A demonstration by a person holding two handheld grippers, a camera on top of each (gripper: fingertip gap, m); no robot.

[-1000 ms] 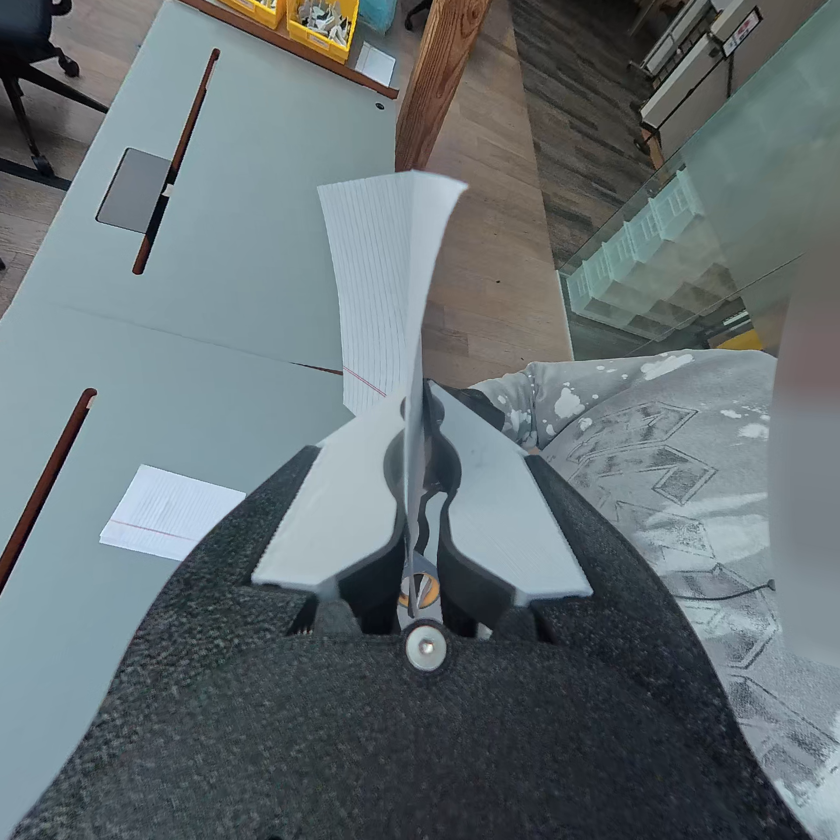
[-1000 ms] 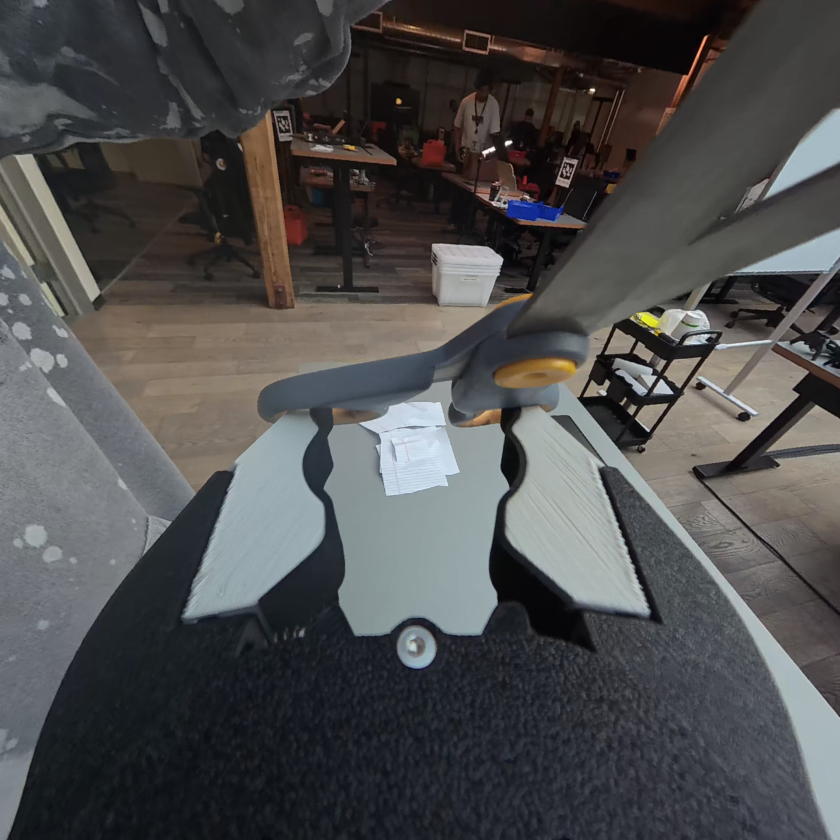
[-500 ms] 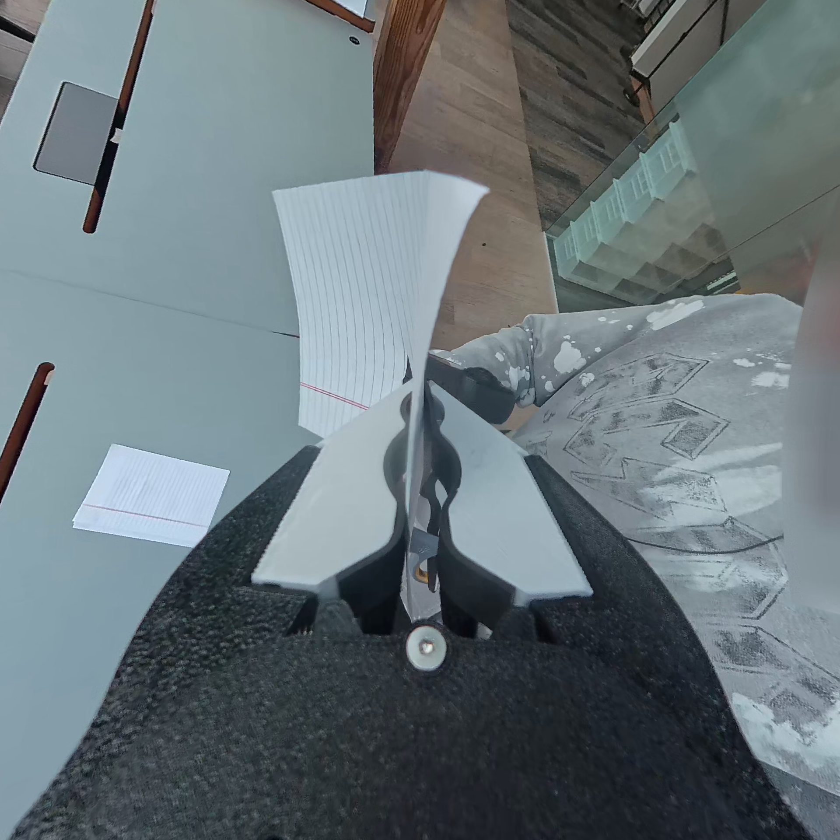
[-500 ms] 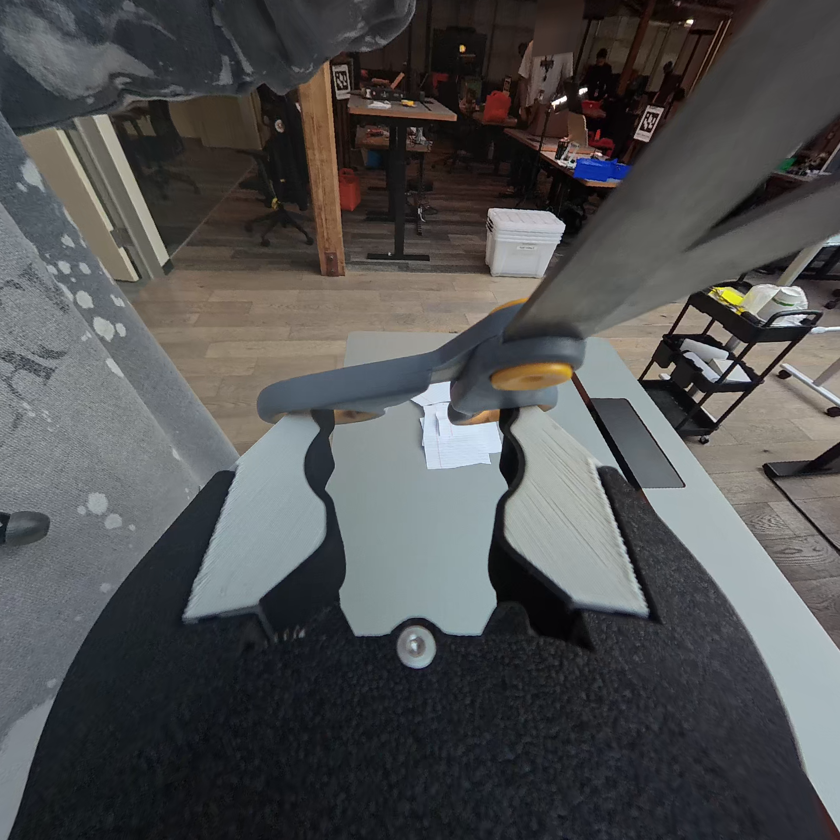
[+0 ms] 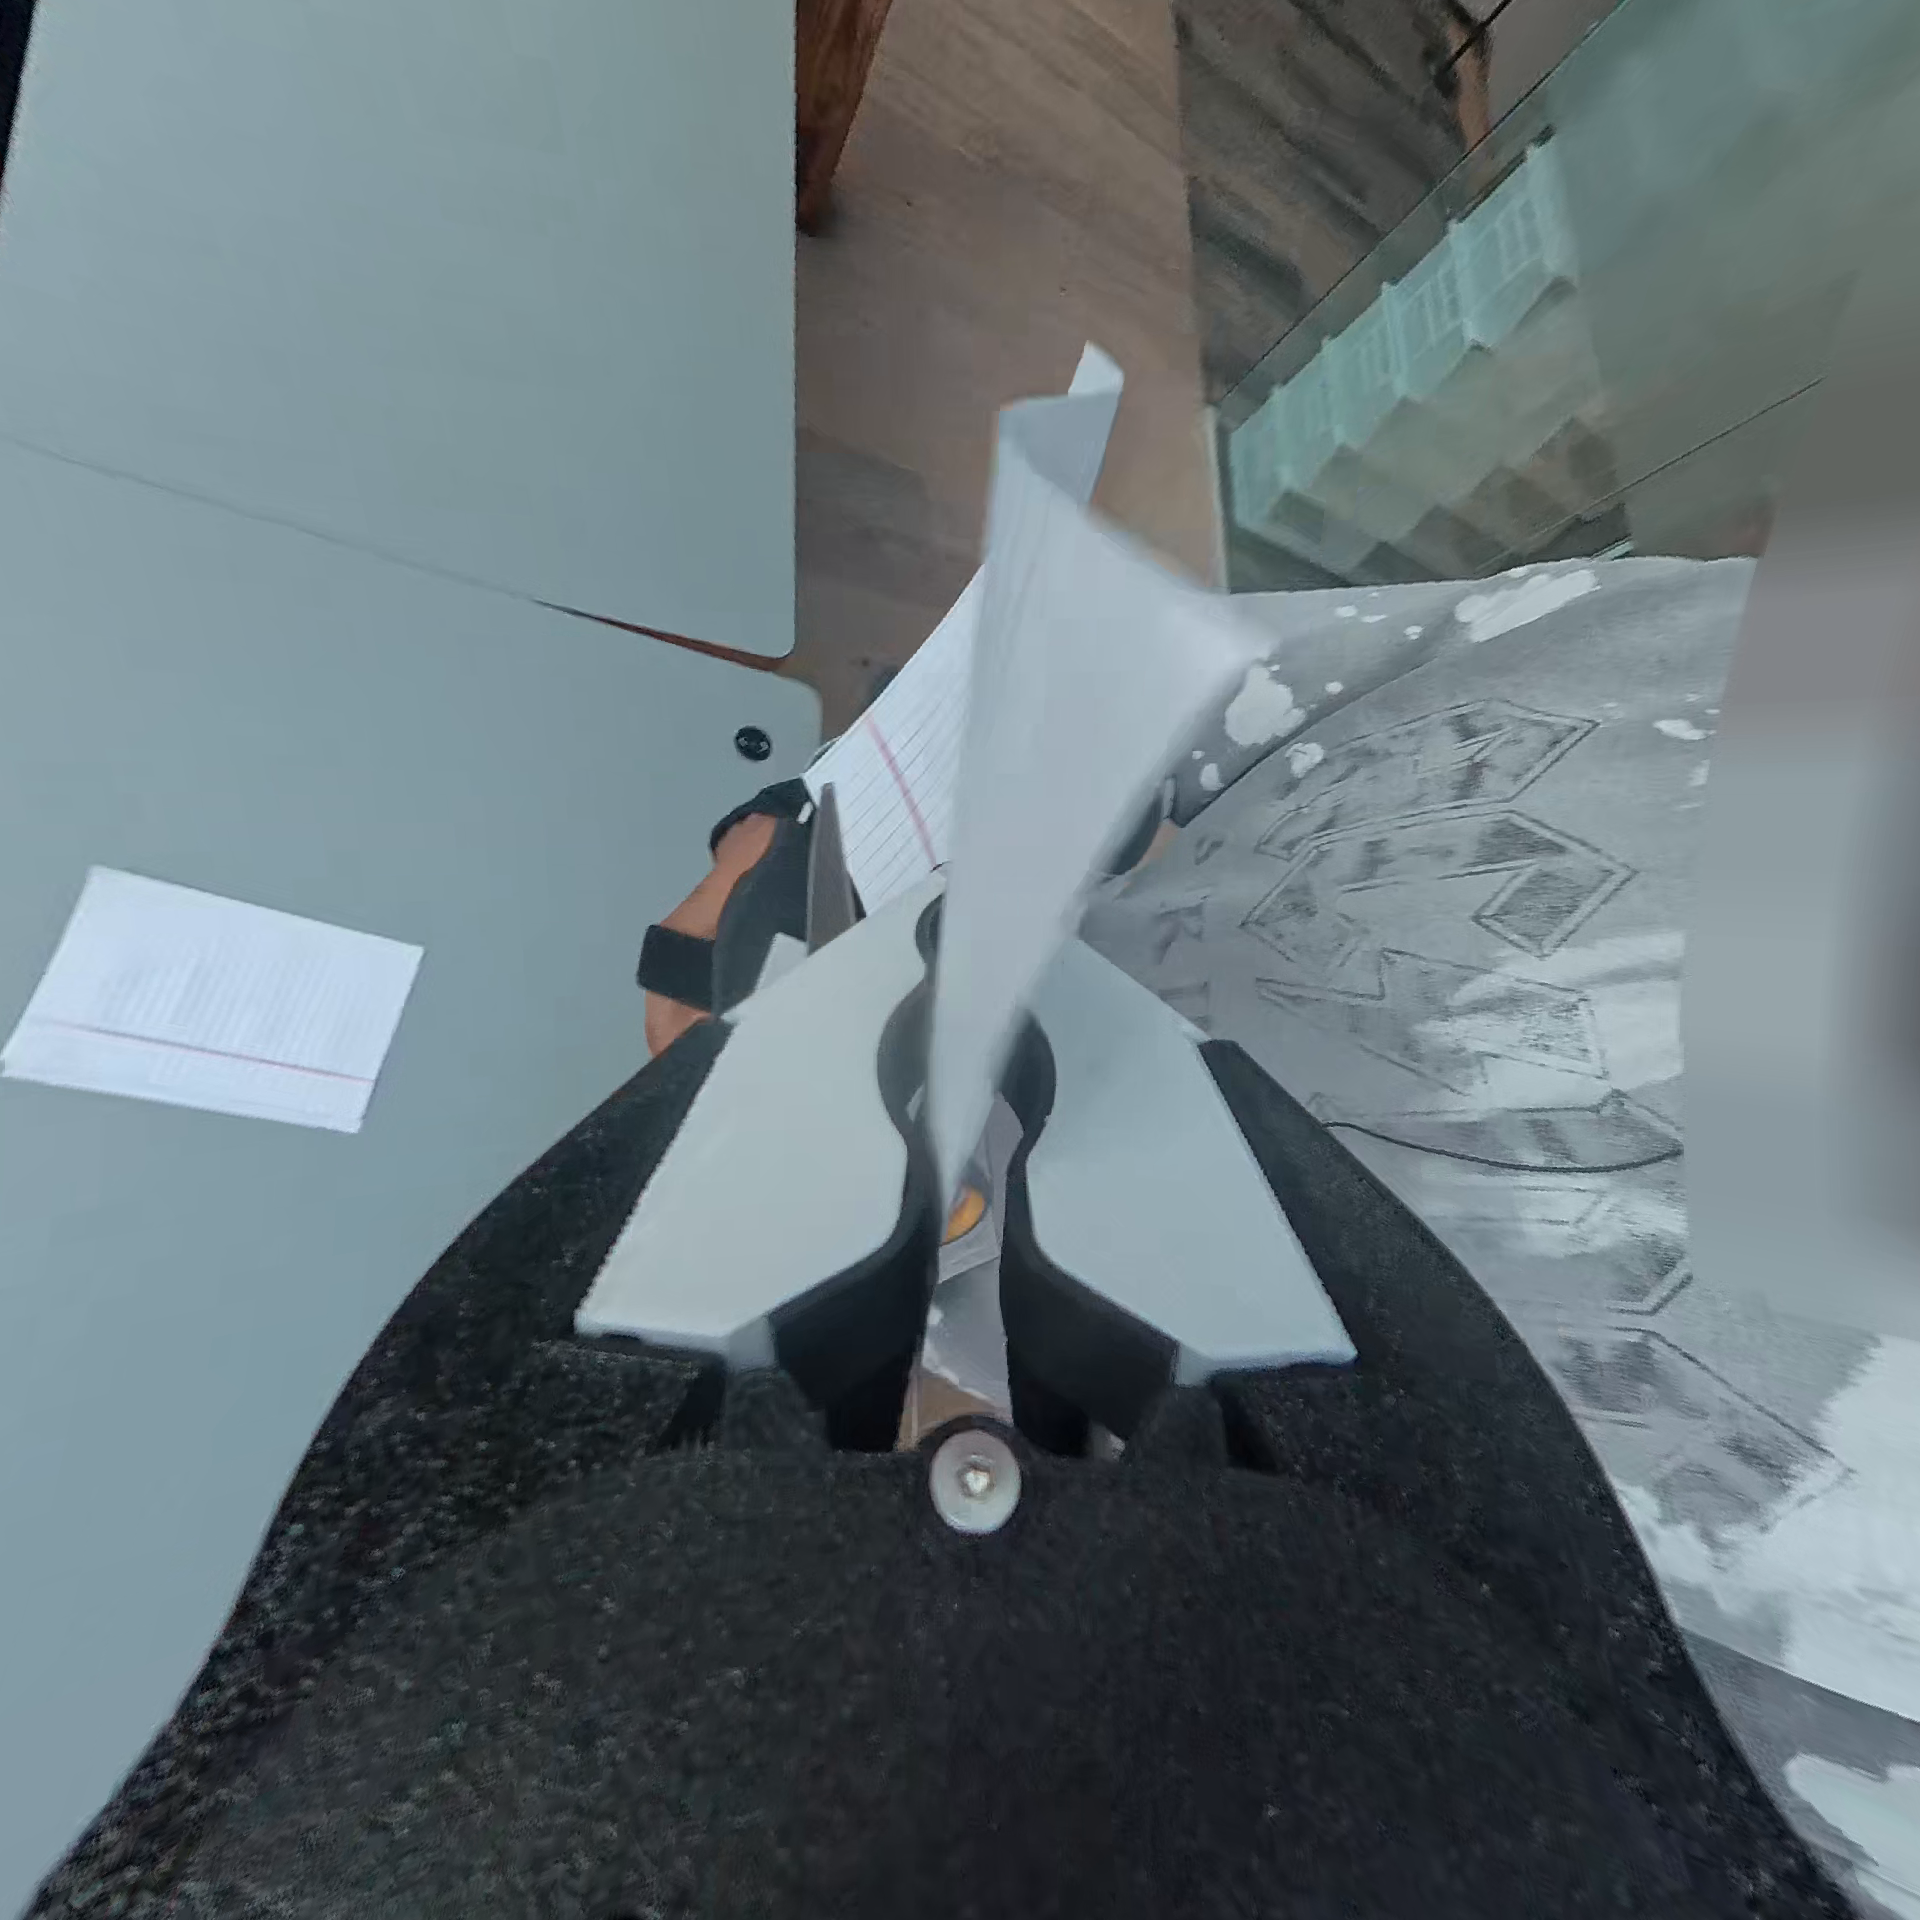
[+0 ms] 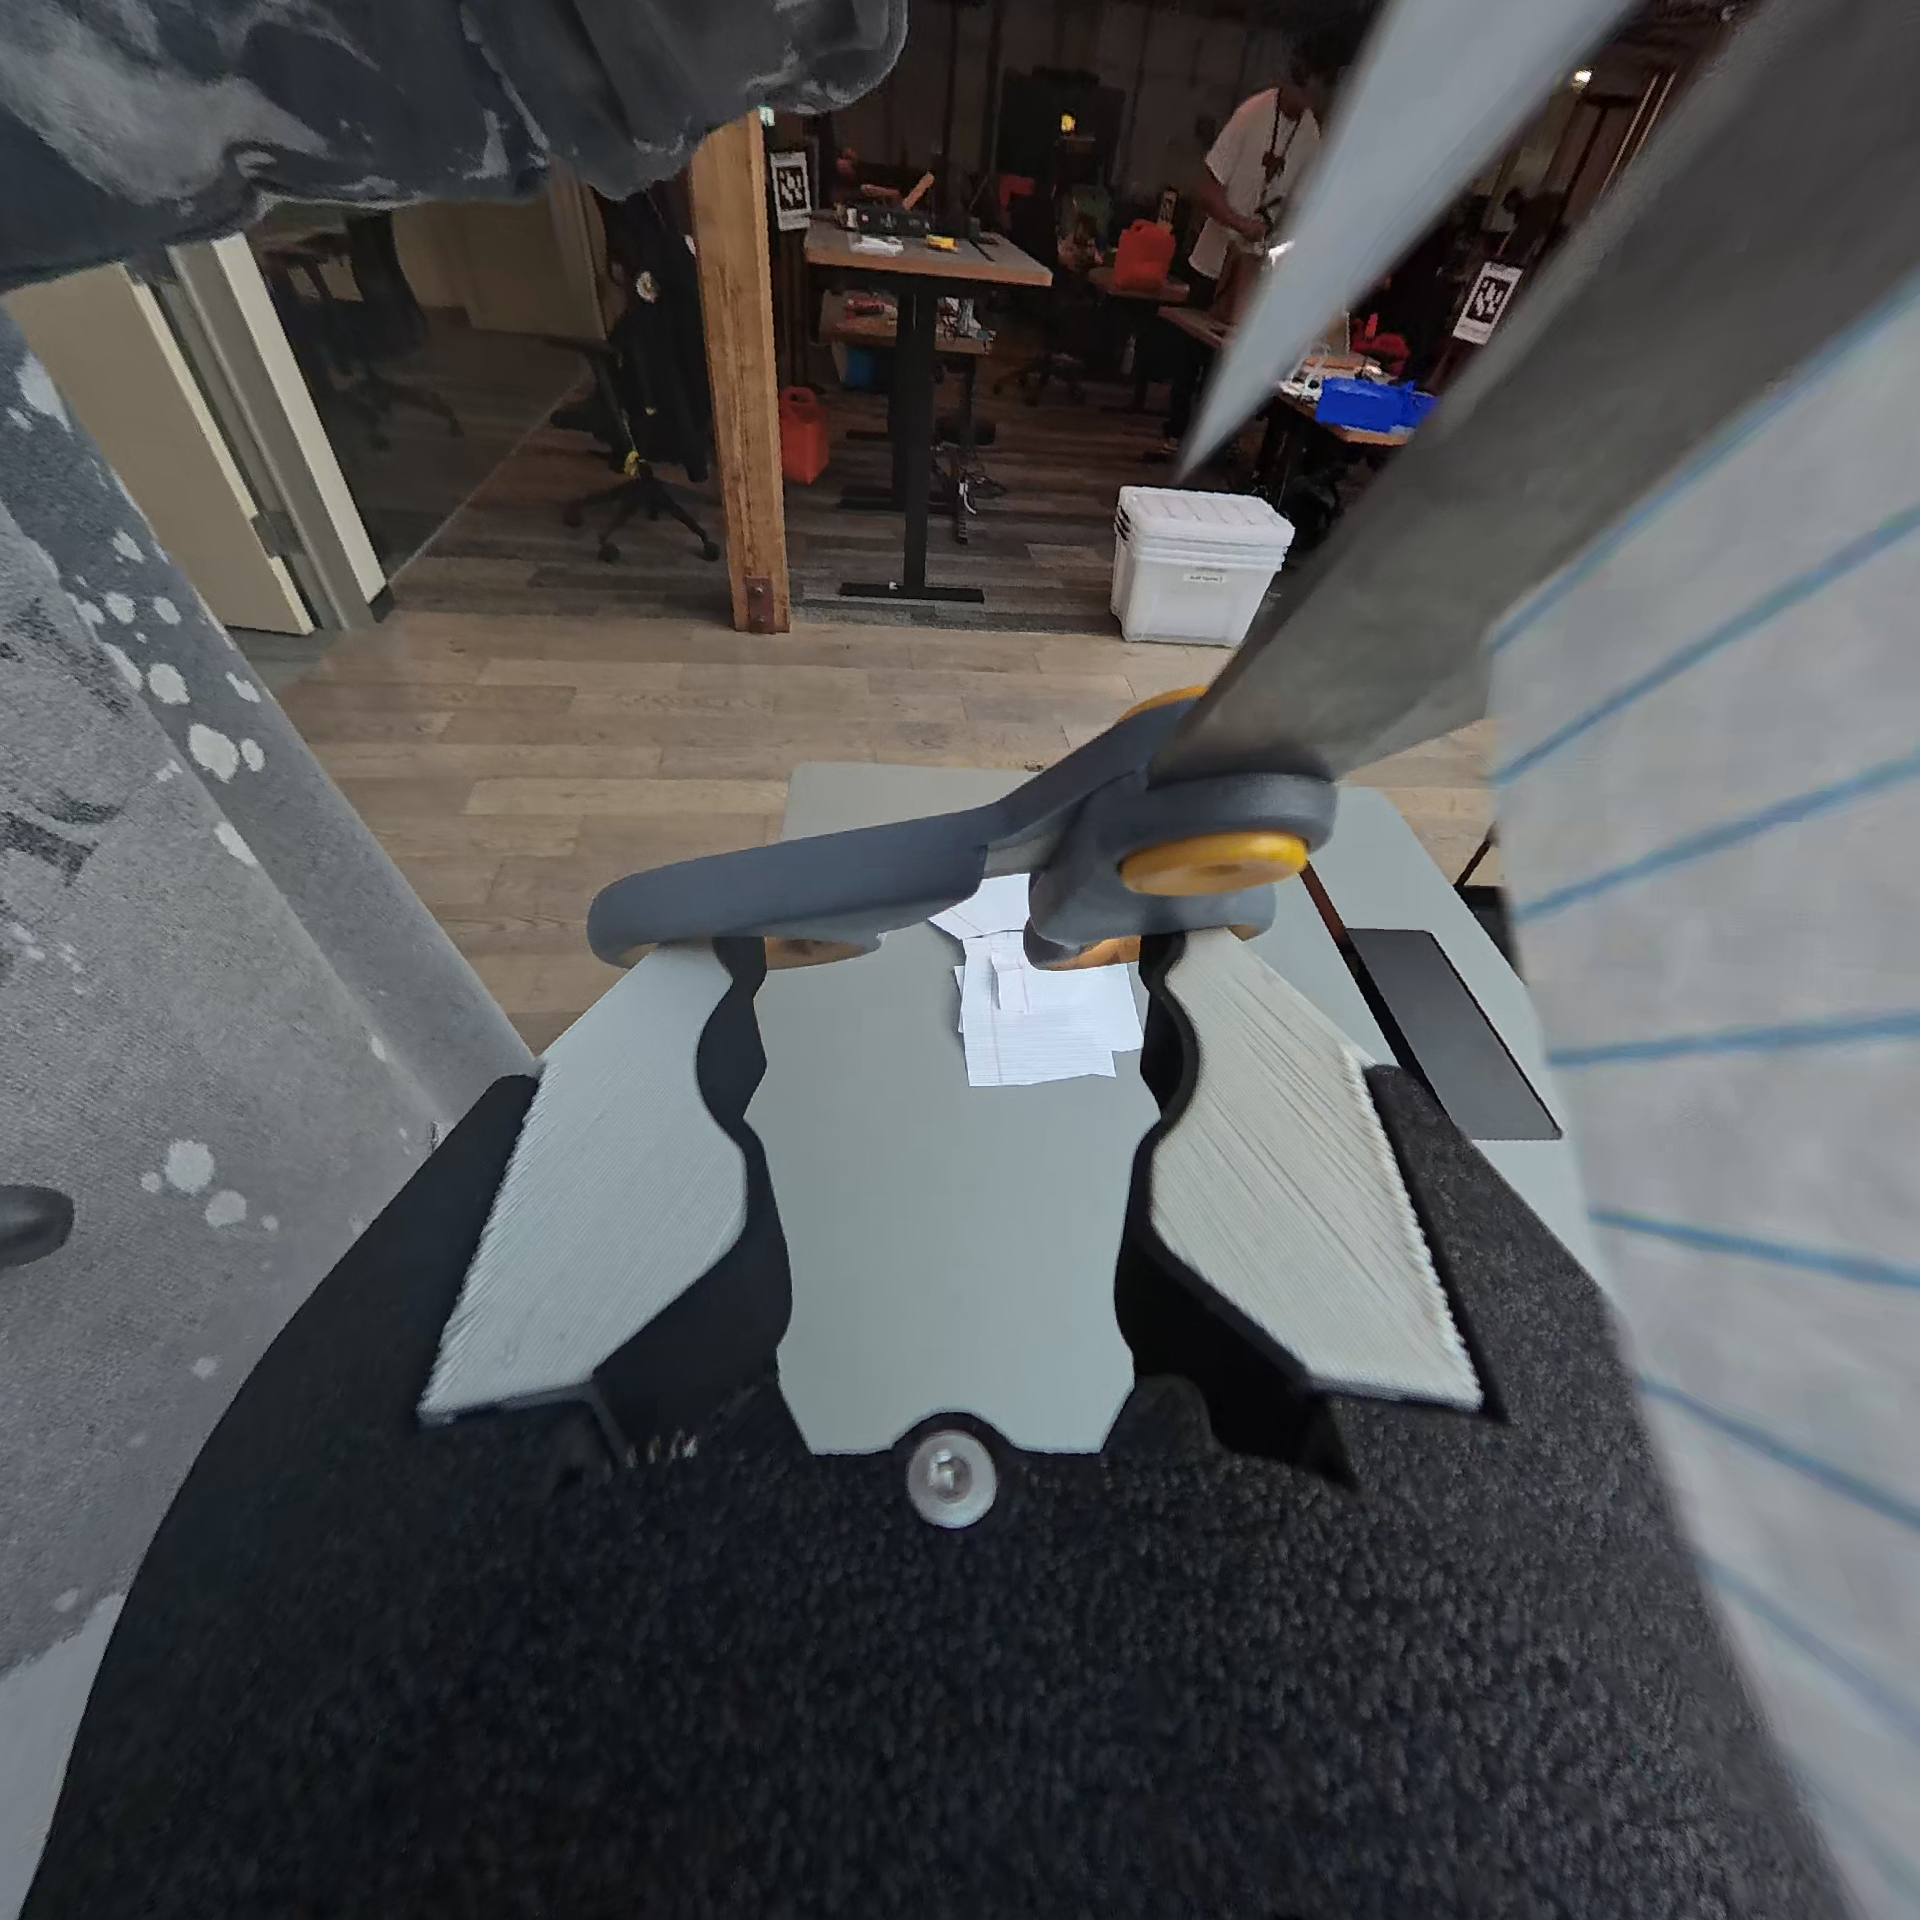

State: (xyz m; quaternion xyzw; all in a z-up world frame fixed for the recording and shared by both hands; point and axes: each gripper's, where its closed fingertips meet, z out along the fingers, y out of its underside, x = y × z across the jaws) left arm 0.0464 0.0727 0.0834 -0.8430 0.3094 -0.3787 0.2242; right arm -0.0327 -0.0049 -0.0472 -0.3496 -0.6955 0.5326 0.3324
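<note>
My left gripper [image 5: 956,935] is shut on a sheet of white lined paper [image 5: 1060,665], which stands up curled and blurred from between its jaws. My right gripper [image 6: 935,956] holds grey scissors with an orange pivot [image 6: 1216,831]. Its fingers stand wide apart with the handles across their tips. The two blades [image 6: 1403,644] are spread open and point up to the right. The lined paper [image 6: 1714,935] fills the right edge of the right wrist view, right beside the blades. A blade tip [image 5: 828,873] shows by the paper in the left wrist view.
A grey table [image 5: 364,416] lies below, with a cut piece of lined paper [image 5: 208,997] on it. Several paper scraps [image 6: 1039,1018] and a black inset panel [image 6: 1444,1029] lie on the table ahead. A person's grey patterned sleeve [image 5: 1455,935] is close on the right. A wooden post [image 6: 738,364] and a white bin [image 6: 1195,561] stand beyond.
The left gripper has swung the paper right, toward the scissors, so the paper now shows beside the blades in the right wrist view. The scissor blades have opened wider.
</note>
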